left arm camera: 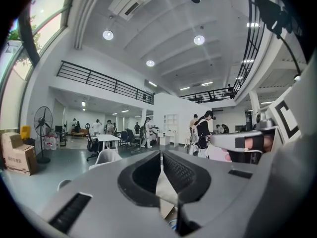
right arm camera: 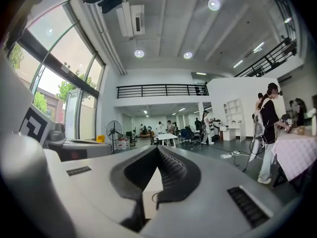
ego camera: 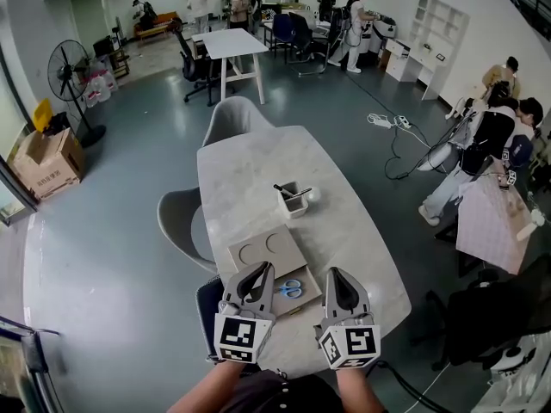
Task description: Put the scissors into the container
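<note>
Scissors are found flat by the table's near edge, outside the container. Left gripper and right gripper are held clear above, jaws pressed together, empty.

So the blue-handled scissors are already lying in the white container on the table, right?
Not quite. The scissors are not in the white container. They lie on the grey board on the table, nearer the person. The head view shows this.

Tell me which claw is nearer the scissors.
The left claw: the blue-handled scissors lie just beside it; the right claw is farther off.
</note>
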A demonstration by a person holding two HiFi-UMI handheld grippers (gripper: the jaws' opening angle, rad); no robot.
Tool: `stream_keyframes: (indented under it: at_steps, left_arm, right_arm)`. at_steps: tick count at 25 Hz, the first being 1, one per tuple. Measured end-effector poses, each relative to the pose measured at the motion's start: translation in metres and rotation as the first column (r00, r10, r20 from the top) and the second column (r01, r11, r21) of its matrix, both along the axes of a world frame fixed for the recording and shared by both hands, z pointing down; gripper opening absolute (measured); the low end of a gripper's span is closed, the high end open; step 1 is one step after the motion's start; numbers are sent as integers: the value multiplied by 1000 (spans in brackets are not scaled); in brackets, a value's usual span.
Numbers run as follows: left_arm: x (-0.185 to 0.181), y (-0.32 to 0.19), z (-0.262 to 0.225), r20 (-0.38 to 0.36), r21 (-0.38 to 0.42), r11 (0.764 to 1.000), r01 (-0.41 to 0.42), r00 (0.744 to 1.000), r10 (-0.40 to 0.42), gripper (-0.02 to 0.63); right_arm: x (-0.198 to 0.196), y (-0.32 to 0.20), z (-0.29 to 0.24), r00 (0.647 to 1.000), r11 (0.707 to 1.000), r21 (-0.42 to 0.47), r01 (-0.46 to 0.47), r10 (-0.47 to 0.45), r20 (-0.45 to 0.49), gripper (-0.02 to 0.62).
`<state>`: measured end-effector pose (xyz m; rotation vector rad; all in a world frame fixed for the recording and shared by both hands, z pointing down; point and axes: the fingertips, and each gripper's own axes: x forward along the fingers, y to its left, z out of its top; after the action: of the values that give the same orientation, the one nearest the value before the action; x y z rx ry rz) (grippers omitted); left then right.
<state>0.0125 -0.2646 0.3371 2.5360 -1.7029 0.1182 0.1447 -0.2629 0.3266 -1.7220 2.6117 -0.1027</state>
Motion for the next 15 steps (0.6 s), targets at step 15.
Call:
stream_keyframes:
  at_steps: [15]
  left_arm:
    - [-3, 5, 1, 1, -1, 1000, 8, 1000, -8, 26]
  right_arm:
    - [-2, 1, -3, 999, 1000, 3, 9, -9, -41, -5]
